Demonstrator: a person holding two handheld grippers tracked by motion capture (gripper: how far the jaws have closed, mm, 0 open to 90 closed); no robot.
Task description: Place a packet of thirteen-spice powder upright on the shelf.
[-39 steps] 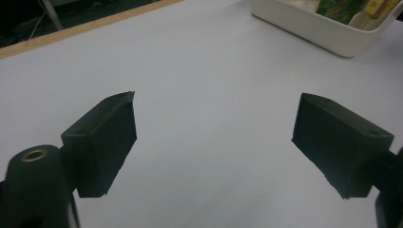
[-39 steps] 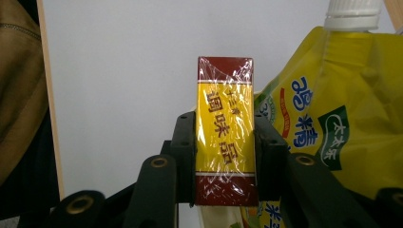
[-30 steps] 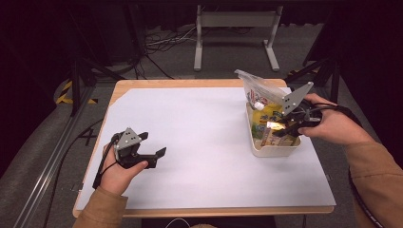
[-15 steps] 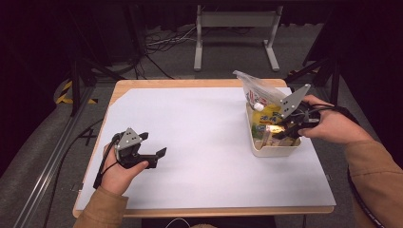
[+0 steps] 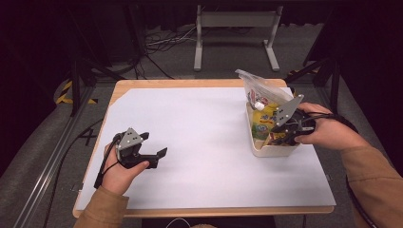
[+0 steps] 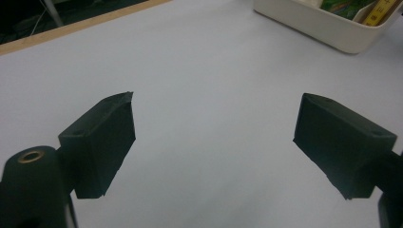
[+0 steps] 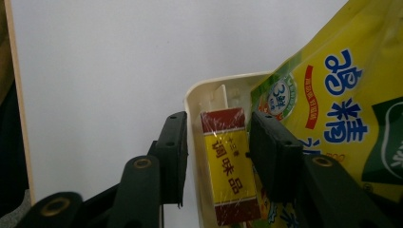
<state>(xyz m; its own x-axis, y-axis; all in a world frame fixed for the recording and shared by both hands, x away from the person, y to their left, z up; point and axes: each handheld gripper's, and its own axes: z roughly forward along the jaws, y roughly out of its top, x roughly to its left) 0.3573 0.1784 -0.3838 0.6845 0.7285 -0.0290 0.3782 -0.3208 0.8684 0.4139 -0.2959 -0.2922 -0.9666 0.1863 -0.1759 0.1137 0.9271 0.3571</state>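
A white bin (image 5: pixel 266 151) at the table's right holds a yellow pouch (image 5: pixel 263 118), a clear bag (image 5: pixel 259 88) and a yellow-and-red box (image 7: pixel 228 161). My right gripper (image 5: pixel 272 136) reaches into the bin's near corner. In the right gripper view its jaws (image 7: pixel 218 137) stand either side of the box, one by the bin wall (image 7: pixel 209 88) and one against the yellow pouch (image 7: pixel 342 109), with a small gap left. My left gripper (image 5: pixel 154 144) rests wide open over the white sheet at the left, with nothing between its fingers (image 6: pixel 214 123).
A white sheet (image 5: pixel 199 137) covers most of the wooden table (image 5: pixel 142 84). The bin's corner (image 6: pixel 323 26) shows far off in the left gripper view. Cables and a metal stand (image 5: pixel 235 28) lie on the floor beyond the table.
My right gripper has sunk slightly deeper into the bin. The left gripper has stayed where it was.
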